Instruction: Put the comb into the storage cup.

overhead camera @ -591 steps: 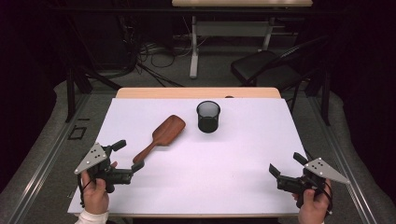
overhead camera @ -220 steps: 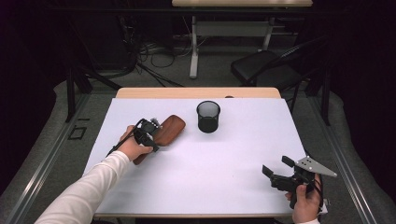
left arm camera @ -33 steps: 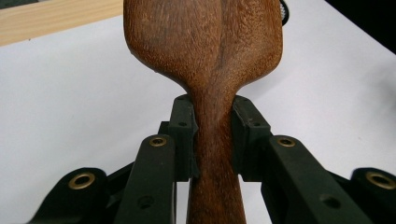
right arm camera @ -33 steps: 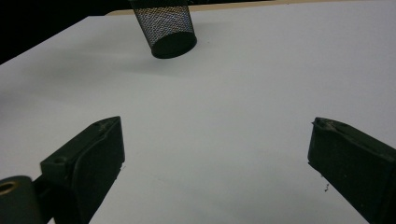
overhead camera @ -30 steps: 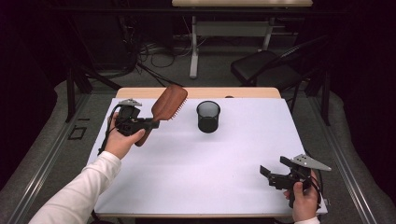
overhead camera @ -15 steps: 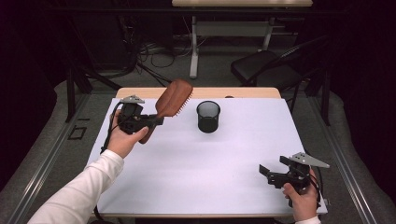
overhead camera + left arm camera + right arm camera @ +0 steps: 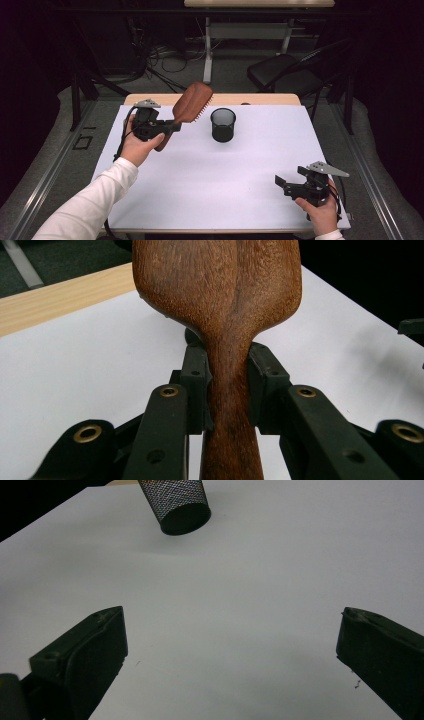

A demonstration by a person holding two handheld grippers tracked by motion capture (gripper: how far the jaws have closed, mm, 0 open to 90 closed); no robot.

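the left gripper (image 7: 167, 127) is clamped on the neck of the brown wooden paddle hairbrush (image 7: 189, 104), held raised and tilted just left of the black mesh cup (image 7: 223, 124) on the white table (image 7: 210, 185). to seat it well, swing the handle end over the cup's mouth and lower it straight, since a light cup may tip. the right gripper (image 7: 281, 182) rests near the front right corner, its jaws having just spread wide on nothing; the bristles are mostly hidden, and the handle's end is cut off in the left gripper view.

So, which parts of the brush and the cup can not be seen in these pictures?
- Brush handle end: high view, hidden behind the left tool and hand; left gripper view, cut off by the bottom edge.
- Brush top: left gripper view, cut off by the top edge.
- Cup rim: right gripper view, cut off by the top edge.
- Cup inside: high view, too dark to tell.
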